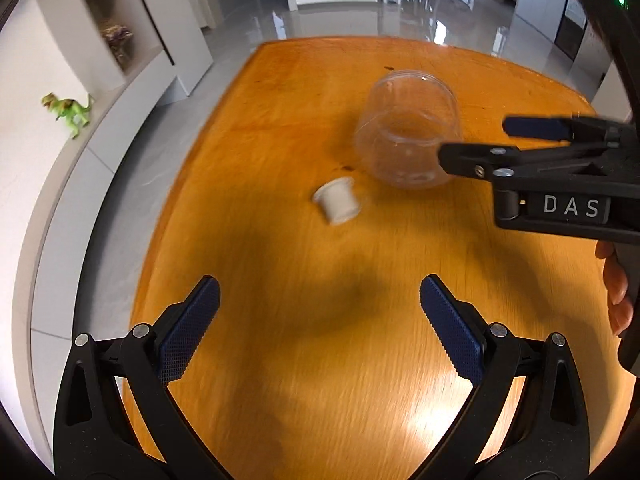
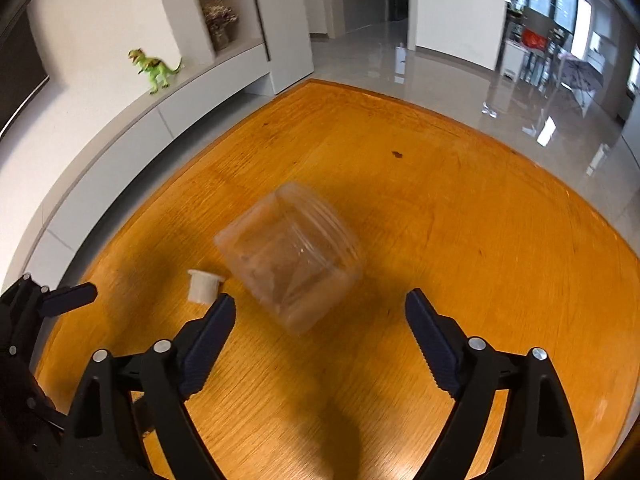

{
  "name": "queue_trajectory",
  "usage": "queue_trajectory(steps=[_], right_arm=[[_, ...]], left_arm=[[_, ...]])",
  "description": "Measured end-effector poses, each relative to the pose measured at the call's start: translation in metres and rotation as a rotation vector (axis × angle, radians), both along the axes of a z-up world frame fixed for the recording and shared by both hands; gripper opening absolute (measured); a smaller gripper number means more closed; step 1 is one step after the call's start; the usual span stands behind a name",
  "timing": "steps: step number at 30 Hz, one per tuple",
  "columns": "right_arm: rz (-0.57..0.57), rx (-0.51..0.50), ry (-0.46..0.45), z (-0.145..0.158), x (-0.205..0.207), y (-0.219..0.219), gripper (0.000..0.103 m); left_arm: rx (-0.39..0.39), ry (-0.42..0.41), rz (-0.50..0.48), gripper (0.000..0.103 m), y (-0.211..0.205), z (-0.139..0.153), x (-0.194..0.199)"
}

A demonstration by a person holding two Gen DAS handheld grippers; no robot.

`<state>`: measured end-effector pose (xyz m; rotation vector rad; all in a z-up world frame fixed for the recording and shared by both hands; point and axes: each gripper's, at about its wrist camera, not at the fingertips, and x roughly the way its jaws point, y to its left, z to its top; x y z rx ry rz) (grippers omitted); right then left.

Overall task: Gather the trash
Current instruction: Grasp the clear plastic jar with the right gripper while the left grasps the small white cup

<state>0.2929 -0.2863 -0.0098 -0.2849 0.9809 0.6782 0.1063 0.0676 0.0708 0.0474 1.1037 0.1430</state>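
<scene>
**Two pieces of trash on bench, neither gripped**

Clear plastic jar [image 2: 290, 262] seen lying on its side near the middle of the wooden bench [image 2: 480, 240]. Small white cup [image 2: 204, 286] noted just beside the jar, apart from it. Right gripper [image 2: 320, 336] held spread wide just short of the jar, nothing between the fingers. Left gripper [image 1: 320, 320] likewise spread and empty, well short of the cup. Risk judged: the round jar could be nudged and rolled off by a finger, or knocked into the cup; frames are blurred
</scene>
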Motion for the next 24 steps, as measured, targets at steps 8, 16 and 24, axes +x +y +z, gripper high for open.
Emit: queue_trajectory(steps=[8, 16, 24], right_arm=[[0.117, -0.094, -0.151, -0.002, 0.013, 0.028, 0.088], [0.158, -0.137, -0.263, 0.003, 0.030, 0.036, 0.090], [0.116, -0.017, -0.102, -0.006, 0.061, 0.021, 0.084]], left_arm=[[-0.019, 0.043, -0.007, 0.097, -0.001, -0.012, 0.033], [-0.027, 0.052, 0.011, 0.097, 0.008, -0.015, 0.039], [-0.038, 0.055, -0.001, 0.097, 0.007, -0.020, 0.056]])
